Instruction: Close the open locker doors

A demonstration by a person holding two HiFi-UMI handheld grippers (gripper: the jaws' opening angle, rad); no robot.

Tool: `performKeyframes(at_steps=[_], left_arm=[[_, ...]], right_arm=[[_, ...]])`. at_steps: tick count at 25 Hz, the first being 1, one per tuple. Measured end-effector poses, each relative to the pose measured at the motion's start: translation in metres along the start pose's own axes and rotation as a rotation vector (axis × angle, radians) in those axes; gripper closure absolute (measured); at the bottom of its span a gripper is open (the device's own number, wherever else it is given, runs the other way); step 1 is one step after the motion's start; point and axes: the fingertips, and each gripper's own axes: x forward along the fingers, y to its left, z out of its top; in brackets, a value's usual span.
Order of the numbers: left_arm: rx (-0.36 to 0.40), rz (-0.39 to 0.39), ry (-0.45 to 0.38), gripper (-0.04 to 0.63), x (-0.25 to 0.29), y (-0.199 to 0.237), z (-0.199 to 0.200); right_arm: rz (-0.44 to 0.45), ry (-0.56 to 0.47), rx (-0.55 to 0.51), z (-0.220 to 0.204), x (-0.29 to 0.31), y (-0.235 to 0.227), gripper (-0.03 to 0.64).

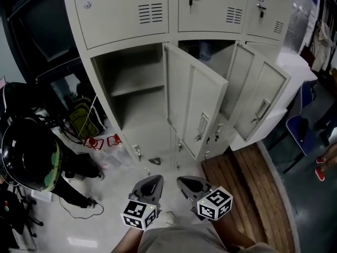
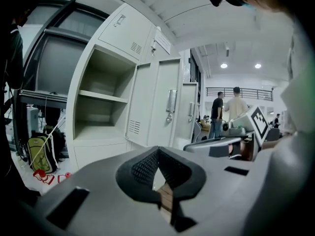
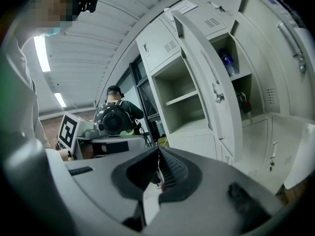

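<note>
Down at the near edge of the head view, the left gripper [image 1: 151,186] and the right gripper [image 1: 190,185] are hanging side by side, well apart from the locker bank [image 1: 126,15]. Two middle-row doors are standing open. The left door [image 1: 196,107] is swinging out toward us off a bare shelved compartment [image 1: 131,88]. The right door [image 1: 262,107] is angling out just to its right. A person in a black helmet [image 1: 29,154] is crouching at far left, off the path.

Left gripper view: the jaws are meeting at their tips and gripping nothing; only floor is showing through the gap lower down. The left door is standing far ahead, its handle [image 2: 171,102] on the free edge.

Right gripper view: the jaws are likewise pressing together, empty. The left door is showing nearly edge-on, with a bottle [image 3: 226,63] sitting in the compartment behind it.

Judgement: this looks like the approach, with neither door touched yet. The next move is calling for a step in. A closed gripper tip would then go against the left door's outer face near the handle and push it round to its frame.
</note>
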Motion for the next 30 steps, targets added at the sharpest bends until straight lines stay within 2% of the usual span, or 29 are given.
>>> performKeyframes(at_steps=[5, 11, 19, 30], left_arm=[[-0.01, -0.024, 0.007, 0.581, 0.014, 0.017, 0.006], [-0.021, -0.046, 0.012, 0.581, 0.029, 0.016, 0.008], [-0.039, -0.009, 0.01, 0.581, 0.046, 0.013, 0.016], [-0.052, 0.024, 0.015, 0.581, 0.077, 0.004, 0.023]], right_arm=[[-0.037, 0.0, 0.018, 0.005, 0.006, -0.016, 0.589], [-0.104, -0.01, 0.036, 0.014, -0.007, -0.049, 0.589], [-0.162, -0.014, 0.051, 0.029, -0.035, -0.097, 0.589], [-0.169, -0.009, 0.037, 0.047, -0.041, -0.154, 0.589]])
